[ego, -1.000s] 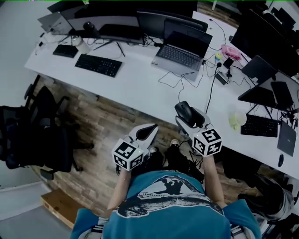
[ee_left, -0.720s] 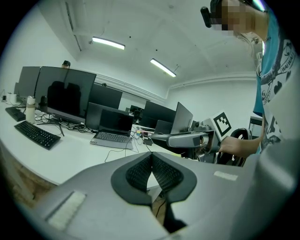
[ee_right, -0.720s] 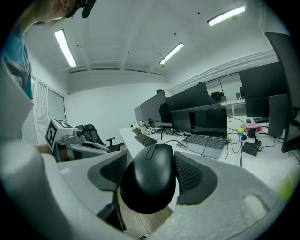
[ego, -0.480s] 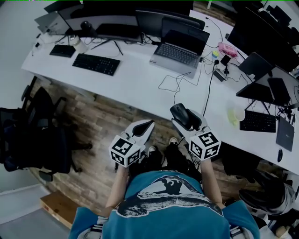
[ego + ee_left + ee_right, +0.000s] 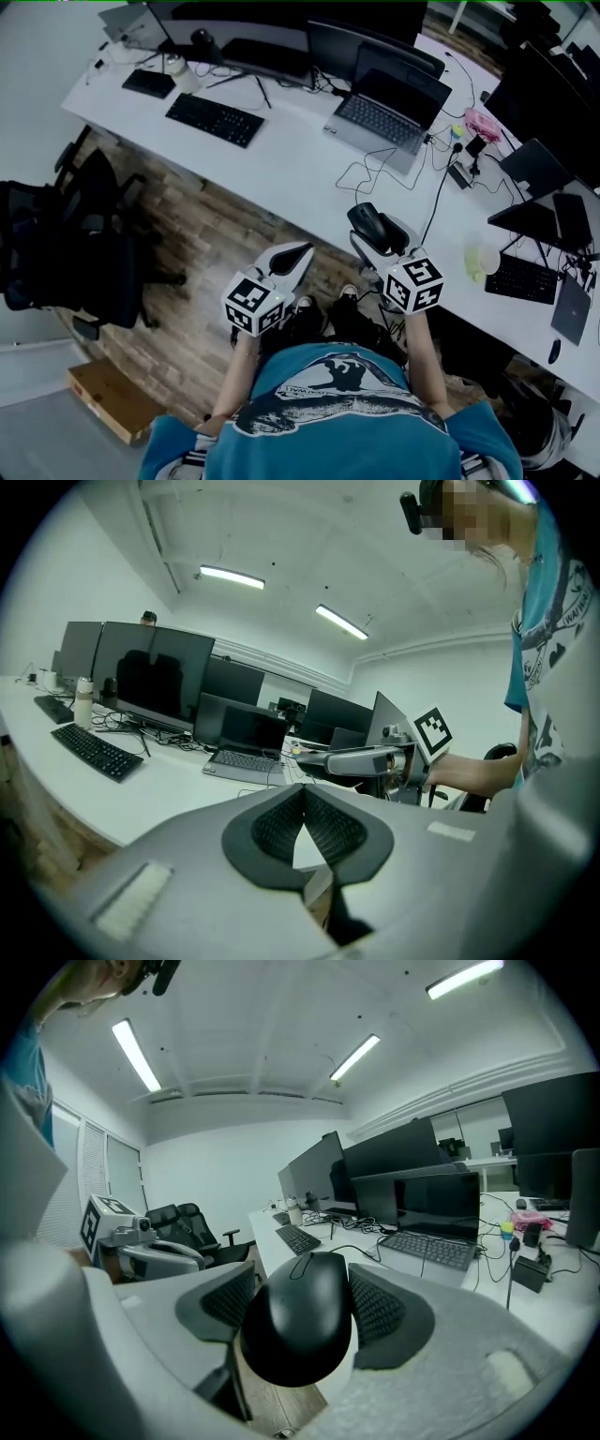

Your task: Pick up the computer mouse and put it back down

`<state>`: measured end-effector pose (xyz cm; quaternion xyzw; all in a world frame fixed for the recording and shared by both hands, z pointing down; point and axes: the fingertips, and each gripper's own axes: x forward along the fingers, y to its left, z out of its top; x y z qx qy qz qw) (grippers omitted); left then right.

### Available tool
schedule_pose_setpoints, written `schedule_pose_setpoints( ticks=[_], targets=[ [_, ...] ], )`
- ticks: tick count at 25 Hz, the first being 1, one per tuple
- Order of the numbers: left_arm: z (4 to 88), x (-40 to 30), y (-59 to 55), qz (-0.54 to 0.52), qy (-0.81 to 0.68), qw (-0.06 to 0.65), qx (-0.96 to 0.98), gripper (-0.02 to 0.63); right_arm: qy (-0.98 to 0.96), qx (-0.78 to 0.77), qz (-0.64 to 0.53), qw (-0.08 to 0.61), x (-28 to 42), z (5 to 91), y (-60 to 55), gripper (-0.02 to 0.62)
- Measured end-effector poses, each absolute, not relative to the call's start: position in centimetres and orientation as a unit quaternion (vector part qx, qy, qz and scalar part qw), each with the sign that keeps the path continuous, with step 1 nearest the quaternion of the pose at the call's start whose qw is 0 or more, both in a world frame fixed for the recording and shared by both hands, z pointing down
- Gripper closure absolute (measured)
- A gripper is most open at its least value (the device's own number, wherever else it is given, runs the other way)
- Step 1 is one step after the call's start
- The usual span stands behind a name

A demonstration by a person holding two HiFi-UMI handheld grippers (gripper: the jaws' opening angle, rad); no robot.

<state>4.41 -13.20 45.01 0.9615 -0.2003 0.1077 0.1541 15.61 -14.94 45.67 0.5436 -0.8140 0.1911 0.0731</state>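
The desk [image 5: 281, 159] runs off the head view's right edge. Small coloured things [image 5: 485, 125] at its far side are too small to tell. The right claw's [image 5: 302, 1290] pads [image 5: 384, 1307] hide the mouse's [image 5: 298, 1335] flanks.

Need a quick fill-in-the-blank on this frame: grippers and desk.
1. The right gripper is shut on a black ____.
2. The left gripper, jaws together, holds ____.
3. The open laptop sits on the white ____.
Missing words: mouse; nothing; desk.
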Motion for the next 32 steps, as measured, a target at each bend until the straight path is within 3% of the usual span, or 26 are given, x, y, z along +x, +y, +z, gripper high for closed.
schedule_pose_setpoints(
  ticks=[18,32],
  targets=[
    [45.4,-2.9,-16.7,0.09,-0.397,0.183,0.895,0.592,-0.877,0.417,0.204,0.123,8.3,50.4,-30.3,0.287],
    [45.3,-9.9,-14.0,0.093,-0.495,0.201,0.84,0.592,-0.847,0.385,0.261,0.257,3.2,64.2,-34.3,0.287]
  ],
)
